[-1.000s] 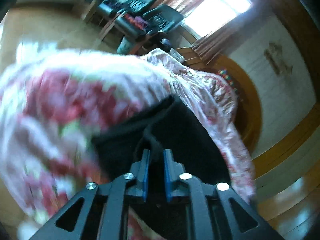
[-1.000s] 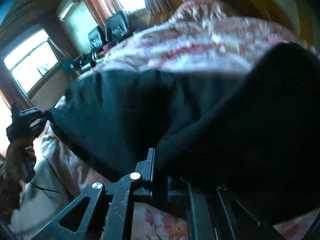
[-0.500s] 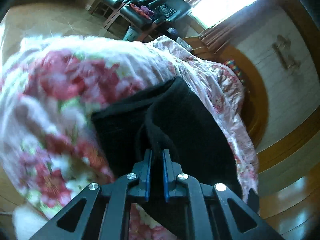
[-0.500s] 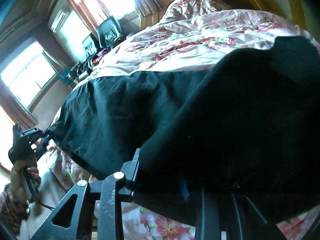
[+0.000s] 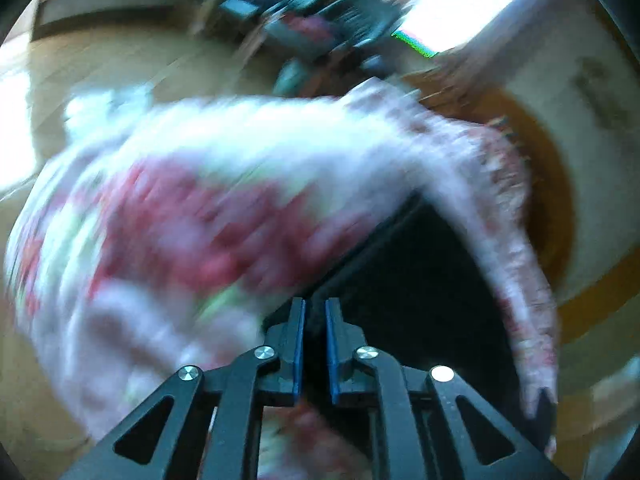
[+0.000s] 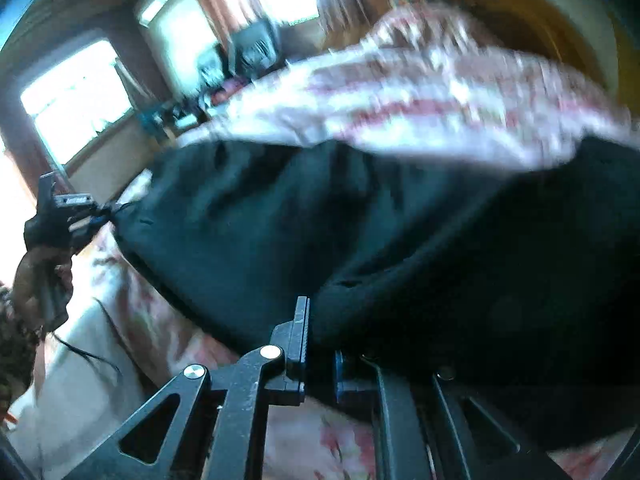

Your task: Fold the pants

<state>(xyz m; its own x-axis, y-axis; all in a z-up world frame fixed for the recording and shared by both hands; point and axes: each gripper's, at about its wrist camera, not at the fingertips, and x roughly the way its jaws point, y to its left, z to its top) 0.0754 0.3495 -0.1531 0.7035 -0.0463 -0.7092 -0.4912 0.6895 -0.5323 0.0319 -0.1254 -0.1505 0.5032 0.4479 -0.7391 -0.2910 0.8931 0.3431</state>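
A bed is covered by a floral quilt, on which the black pants are spread. Black cloth is clamped by the left gripper, whose jaws have just been parting slightly, and by the right gripper, just tightened. No writing can be read through the blur.

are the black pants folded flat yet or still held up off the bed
Held up, not flat: the black pants stretch between the left gripper and right gripper, sagging above the floral bedspread.
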